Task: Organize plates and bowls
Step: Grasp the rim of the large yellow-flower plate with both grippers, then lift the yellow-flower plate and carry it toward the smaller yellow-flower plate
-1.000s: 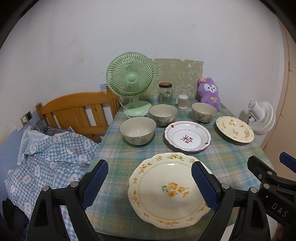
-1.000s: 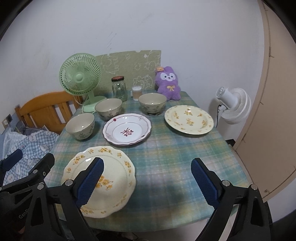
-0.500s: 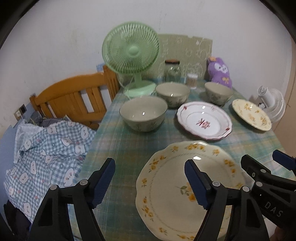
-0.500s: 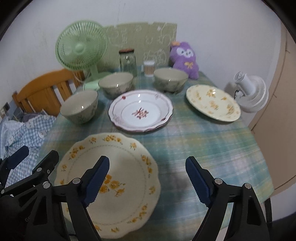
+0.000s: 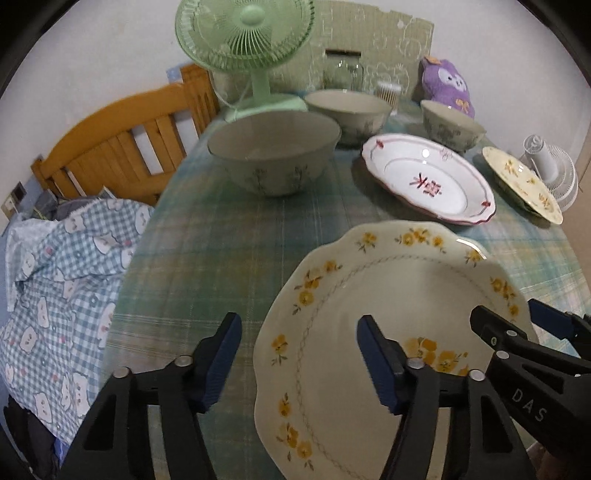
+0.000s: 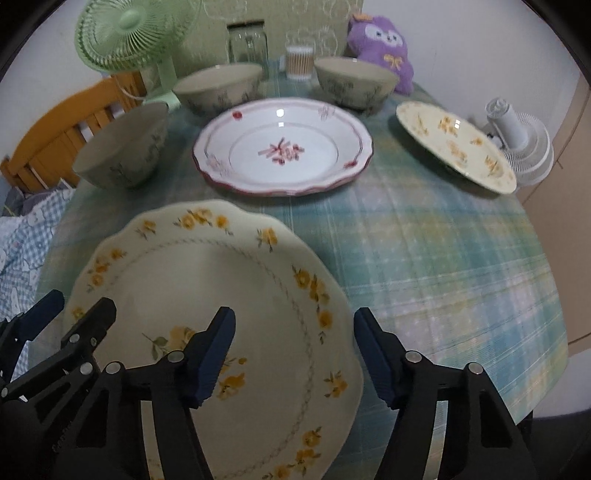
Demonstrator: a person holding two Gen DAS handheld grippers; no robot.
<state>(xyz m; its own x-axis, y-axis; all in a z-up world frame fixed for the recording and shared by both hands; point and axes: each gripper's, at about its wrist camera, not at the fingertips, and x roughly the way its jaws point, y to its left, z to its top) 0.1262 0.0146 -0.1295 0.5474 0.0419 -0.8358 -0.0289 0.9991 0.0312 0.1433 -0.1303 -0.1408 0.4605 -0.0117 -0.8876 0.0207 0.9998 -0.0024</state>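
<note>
Nothing stacked yet: three bowls (image 5: 273,151), three plates lie apart on counter (image 6: 424,258). Left tool (image 5: 297,363) and right tool (image 6: 293,356), jaws apart and just closing, straddle near plate (image 6: 207,295) rims, unclamped.

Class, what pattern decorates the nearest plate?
Yellow flowers on cream nearest plate; right wrist view.

From my feed: a cream plate (image 5: 388,295) scattered with yellow flowers at the bench's near edge, a white plate (image 6: 282,146) with red trim and motif mid-bench, grey-green bowls (image 5: 273,151) with leaf sprigs. The bench cloth (image 6: 424,251) is green-blue plaid. Pale green fan (image 5: 243,33), purple plush (image 6: 380,44), blue-checked fabric (image 5: 55,277) beyond the left edge.
</note>
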